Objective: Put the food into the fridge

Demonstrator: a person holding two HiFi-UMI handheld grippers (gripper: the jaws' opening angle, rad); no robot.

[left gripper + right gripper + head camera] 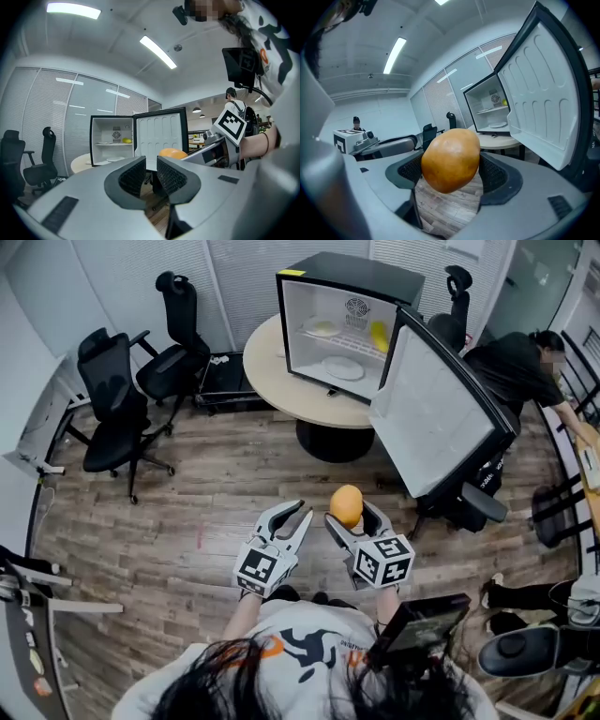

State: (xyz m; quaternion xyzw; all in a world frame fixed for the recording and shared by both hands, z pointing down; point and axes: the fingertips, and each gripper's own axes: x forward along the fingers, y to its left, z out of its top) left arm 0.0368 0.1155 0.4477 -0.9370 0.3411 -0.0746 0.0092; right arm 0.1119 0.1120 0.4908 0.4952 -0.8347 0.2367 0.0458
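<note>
The wooden floor fills the head view; its edges are cut off by the frame. At 12 o'clock from your grippers, the round table carries the mini fridge. The fridge hides the far half of the tabletop. The fridge door stands wide open at 1 o'clock and hides the floor and the furniture behind it. Two black office chairs stand at 10 o'clock. A seated person is at 2 o'clock, partly cut off by the frame edge.

The left gripper is released: its own view shows the jaws a narrow gap apart with nothing between them. The right gripper, just beside it at 3 o'clock, is clenched on the orange-brown fruit. The head view shows only the top of the fruit above the jaws. The right gripper view shows both ribbed pads pressed against its sides, with the lower half hanging free over the floor. The fruit is well apart from the fridge.

Inside the fridge, a white plate lies on the bottom. A yellow item sits on the shelf, too small to identify. The left gripper view shows the fridge interior head-on; the right gripper view shows mostly the ribbed inner face of the door.
</note>
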